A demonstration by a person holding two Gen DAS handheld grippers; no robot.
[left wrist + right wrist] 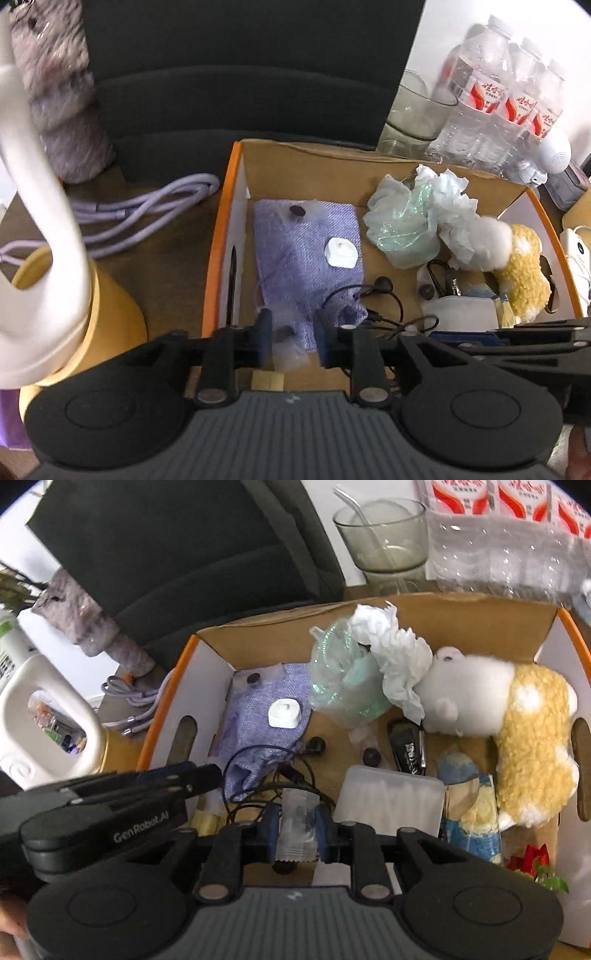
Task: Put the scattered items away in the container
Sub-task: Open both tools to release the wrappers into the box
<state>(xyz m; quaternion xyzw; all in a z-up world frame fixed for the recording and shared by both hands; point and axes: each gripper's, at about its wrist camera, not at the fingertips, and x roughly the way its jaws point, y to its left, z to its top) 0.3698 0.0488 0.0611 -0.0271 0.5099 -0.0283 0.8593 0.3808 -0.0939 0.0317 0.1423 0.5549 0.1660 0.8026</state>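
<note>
Both grippers hang over one orange-rimmed cardboard box [207, 646] on the counter [173, 236], and we take that box as our landmark. The left gripper [291, 341] has its blue pads a little apart around one clear wrapped sweet [286, 338] with a dark centre; we cannot tell whether the pads press on it. The right gripper [297, 829] brackets one small clear sachet [297, 825], pads close at each side, and contact is likewise unclear.

Inside the box we count one lilac woven cloth [310, 254] at the left, carrying one white plastic cap [341, 251] and one more wrapped dark sweet [297, 212]. Beside it lie one black cable [369, 302], one crumpled white tissue [395, 653], one pale green plastic bag [343, 686], one white-and-yellow plush toy [517, 746], one frosted plastic case [391, 797] and one blue-and-yellow packet [472, 808].

Left of the box sit one lilac cord [147, 206] and one white jug handle [48, 229]. Behind the box stand one glass bowl [384, 535] and three shrink-wrapped water bottles [506, 88].
</note>
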